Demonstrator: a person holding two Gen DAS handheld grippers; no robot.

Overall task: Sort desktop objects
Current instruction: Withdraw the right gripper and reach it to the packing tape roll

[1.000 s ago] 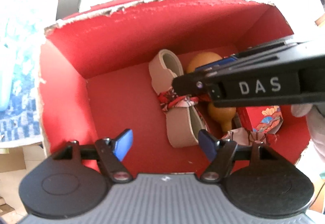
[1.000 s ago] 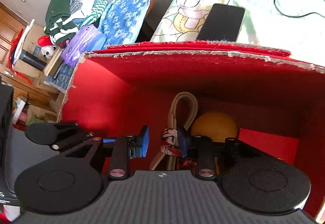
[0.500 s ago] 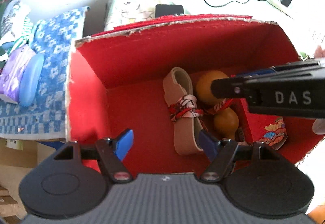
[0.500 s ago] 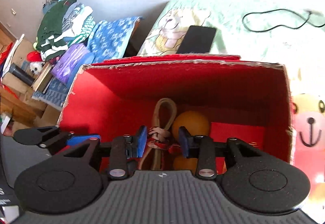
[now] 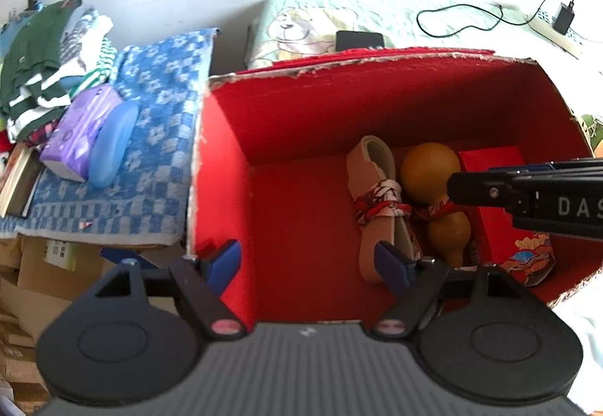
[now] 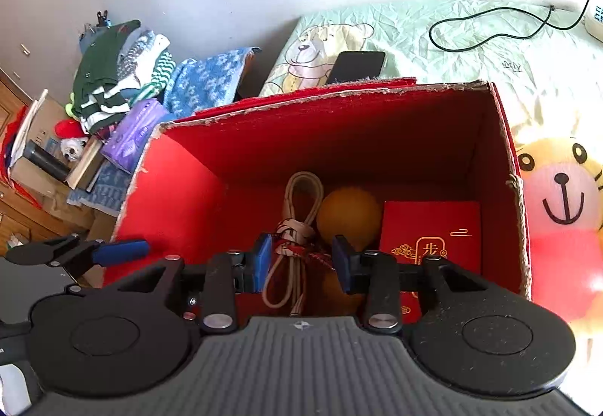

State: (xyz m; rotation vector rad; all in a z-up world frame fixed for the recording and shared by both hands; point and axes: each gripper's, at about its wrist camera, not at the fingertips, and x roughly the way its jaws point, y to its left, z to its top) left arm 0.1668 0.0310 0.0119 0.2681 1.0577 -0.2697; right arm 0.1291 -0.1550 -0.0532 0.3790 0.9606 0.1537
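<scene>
Red cardboard is filling both views: I am looking down into the red box [image 5: 339, 122], where the folded belt [image 5: 373, 212], the gourd [image 5: 433, 197] and the red packet [image 6: 433, 235] are lying together on the floor. My left gripper [image 5: 309, 261] is opening its jaws wide over bare floor, holding nothing. My right gripper [image 6: 301, 261] is hanging partly open and empty above the belt's patterned tie. I am judging that a careless dip could snag that tie or catch the frayed rim. "DAS" is showing on the right gripper's side; a gold character is marking the packet.
</scene>
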